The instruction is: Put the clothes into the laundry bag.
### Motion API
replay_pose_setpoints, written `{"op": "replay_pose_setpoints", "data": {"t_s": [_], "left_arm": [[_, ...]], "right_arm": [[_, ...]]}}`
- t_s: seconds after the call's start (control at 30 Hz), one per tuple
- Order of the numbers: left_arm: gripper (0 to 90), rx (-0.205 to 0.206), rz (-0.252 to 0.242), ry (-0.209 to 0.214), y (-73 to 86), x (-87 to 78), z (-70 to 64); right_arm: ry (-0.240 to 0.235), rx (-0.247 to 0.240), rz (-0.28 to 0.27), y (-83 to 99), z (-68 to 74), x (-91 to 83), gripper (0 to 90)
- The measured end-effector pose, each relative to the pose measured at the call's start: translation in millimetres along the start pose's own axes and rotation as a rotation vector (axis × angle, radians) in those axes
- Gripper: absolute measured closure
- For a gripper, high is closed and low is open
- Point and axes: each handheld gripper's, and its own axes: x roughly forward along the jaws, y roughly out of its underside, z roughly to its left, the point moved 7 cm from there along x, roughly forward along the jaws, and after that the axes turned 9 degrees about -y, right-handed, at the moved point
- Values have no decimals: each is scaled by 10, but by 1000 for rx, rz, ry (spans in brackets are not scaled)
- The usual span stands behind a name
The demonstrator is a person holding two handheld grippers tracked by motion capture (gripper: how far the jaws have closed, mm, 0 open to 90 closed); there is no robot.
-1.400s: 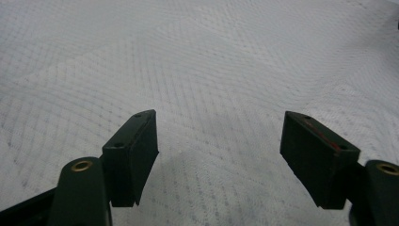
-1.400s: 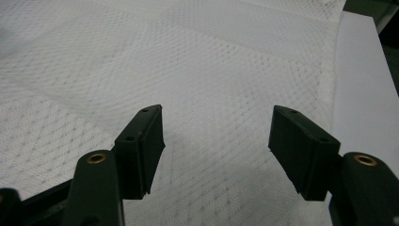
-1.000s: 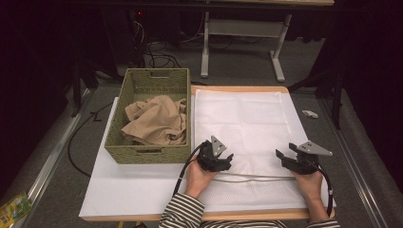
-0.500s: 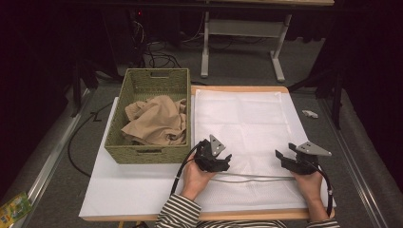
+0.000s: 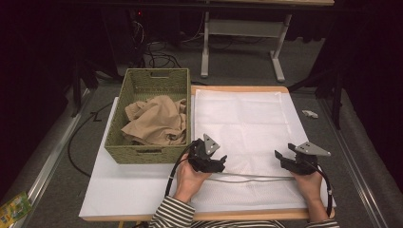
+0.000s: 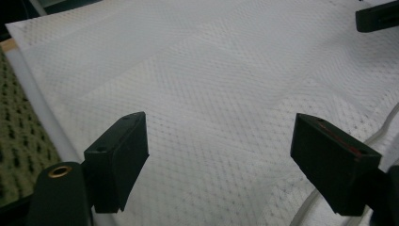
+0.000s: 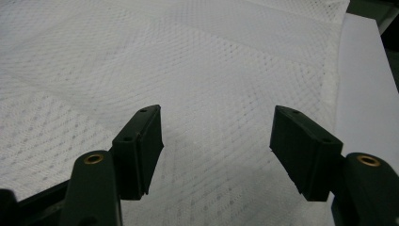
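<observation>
A white mesh cloth [image 5: 242,128] lies spread flat over the right part of the table. My left gripper [image 5: 219,161] hovers low over its near left part, jaws wide apart with nothing between them [image 6: 219,155]. Over the cloth's near right edge my right gripper [image 5: 280,159] is open too, and bare mesh cloth [image 7: 211,61] shows between its jaws [image 7: 216,150]. A woven green basket [image 5: 142,151] stands left of the cloth and holds a crumpled tan cloth [image 5: 157,118].
The table top [image 5: 119,190] is white with a wooden rim at the front. A white cable [image 5: 247,178] runs across the cloth between the two hands. A small white object [image 5: 310,113] lies on the floor beyond the table's right side. Desk legs stand behind.
</observation>
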Motion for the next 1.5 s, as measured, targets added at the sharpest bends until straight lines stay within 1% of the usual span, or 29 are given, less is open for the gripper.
{"op": "replay_pose_setpoints", "data": {"t_s": [0.03, 0.07, 0.13, 0.23, 0.27, 0.3, 0.5, 0.53, 0.57, 0.6, 0.63, 0.73, 0.8, 0.9, 0.93, 1.0, 1.07, 1.13, 1.2, 1.27, 1.33, 1.37, 1.4, 1.43, 1.47, 1.5], "left_arm": [[204, 0, 0, 0, 0, 0, 0], [204, -7, -1, 10, -12, -16, 10], [217, -11, 19, 40, -27, -37, 18], [216, -8, 23, 46, -30, -57, 12], [216, -2, 18, 38, -35, -87, -1], [215, 6, 10, 36, -45, -122, -11], [214, 0, -17, 50, -107, -199, 3], [214, -4, -28, 60, -130, -231, 2], [214, -5, -52, 58, -168, -282, 4], [216, -9, -59, 64, -188, -308, 7], [216, -4, -61, 64, -204, -326, 17], [211, 11, -59, 37, -238, -358, 63], [209, 6, -58, 37, -256, -368, 83], [216, 38, -35, 33, -274, -347, 79], [217, 41, -28, 28, -286, -345, 83], [214, 43, -28, 19, -319, -343, 97], [214, 60, -27, -5, -346, -344, 124], [210, 65, -28, -25, -374, -360, 163], [208, 42, -35, -44, -408, -394, 230], [187, 24, -33, -61, -426, -415, 303], [172, 2, -29, -68, -440, -437, 381], [173, -5, -27, -72, -445, -447, 415], [171, -10, -29, -82, -452, -456, 447], [170, -10, -29, -82, -452, -456, 447], [165, -18, -33, -93, -465, -482, 505], [160, -18, -33, -93, -465, -482, 505]], "right_arm": [[-2, -5, -1, -2, -5, 0, 344], [-2, -5, -1, -2, -5, 0, 344], [-2, -5, 0, -2, -5, 1, 344], [-1, 1, 1, 1, 0, 1, 344], [-6, -1, 2, 0, -1, -1, 343], [-11, 6, -3, -2, -8, -5, 343], [-7, -2, 4, 1, -3, 0, 344], [-7, 6, 4, 2, -1, -1, 344], [-10, 9, 0, 0, -5, -1, 344], [-10, 9, 0, 0, -5, -1, 344], [-11, 8, -1, 0, -5, 1, 344], [-7, 10, 4, 2, -2, 1, 344], [-8, 9, 3, 2, -6, -1, 344], [-8, 11, 6, 2, -3, 5, 344], [-8, 0, 8, 1, -9, 8, 343], [-8, -4, 8, 0, -8, 11, 343], [-8, -3, 8, 0, -9, 11, 343], [-8, 0, 11, 2, -7, 10, 343], [-7, -4, 13, 4, -7, 13, 343], [-3, -2, 20, 6, -3, 15, 342], [-4, -7, 21, 5, -5, 19, 342], [-4, 0, 23, 7, -1, 17, 342], [-4, -3, 24, 7, -6, 17, 342], [-5, -5, 21, 7, -7, 18, 342], [-5, -4, 22, 7, -5, 17, 342], [-5, -3, 21, 6, -2, 18, 342]]}}
